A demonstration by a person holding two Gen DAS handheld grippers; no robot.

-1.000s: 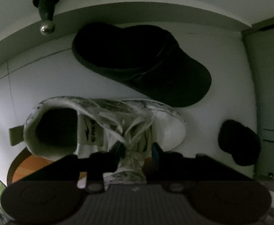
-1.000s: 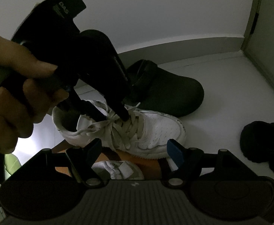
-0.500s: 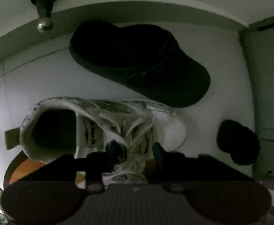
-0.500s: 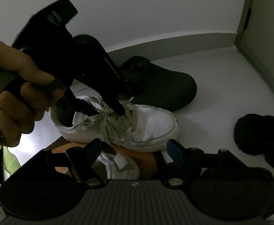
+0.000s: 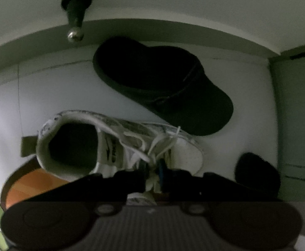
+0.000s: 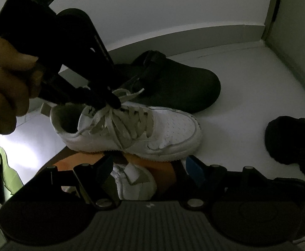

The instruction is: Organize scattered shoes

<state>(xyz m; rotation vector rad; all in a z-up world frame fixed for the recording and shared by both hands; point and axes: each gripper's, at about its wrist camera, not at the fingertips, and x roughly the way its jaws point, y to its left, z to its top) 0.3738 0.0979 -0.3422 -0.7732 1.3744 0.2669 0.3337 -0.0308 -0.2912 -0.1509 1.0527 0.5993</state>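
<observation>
Left tool (image 5: 153, 168) clenched on the laces of the white sneaker (image 5: 119, 144), its two fingers drawn close together over the lace bundle at mid-shoe. In the right wrist view the same tool (image 6: 110, 102) descended from the upper left, gripped by the person's left hand (image 6: 4, 83), and its tips met the laces above the tongue of the white sneaker (image 6: 131, 129). The sneaker sat with its toe pointing right, its sole over the far edge of an orange mat (image 6: 163, 169); whether the sole touched the mat could not be told.

Right tool (image 6: 149, 166) released, fingers spread wide and holding nothing, positioned just in front of the sneaker's near side. Between those fingers, low in the view, lay a second white shoe (image 6: 131, 184), only partly visible.

A black clog (image 6: 173, 90) lay on the pale floor (image 6: 246, 83) directly behind the sneaker, toe to the right, near the grey baseboard (image 6: 215, 35). A dark slipper (image 6: 294, 142) lay apart at the right, near a door frame. A door stopper (image 5: 75, 21) projected from the wall in the left wrist view.
</observation>
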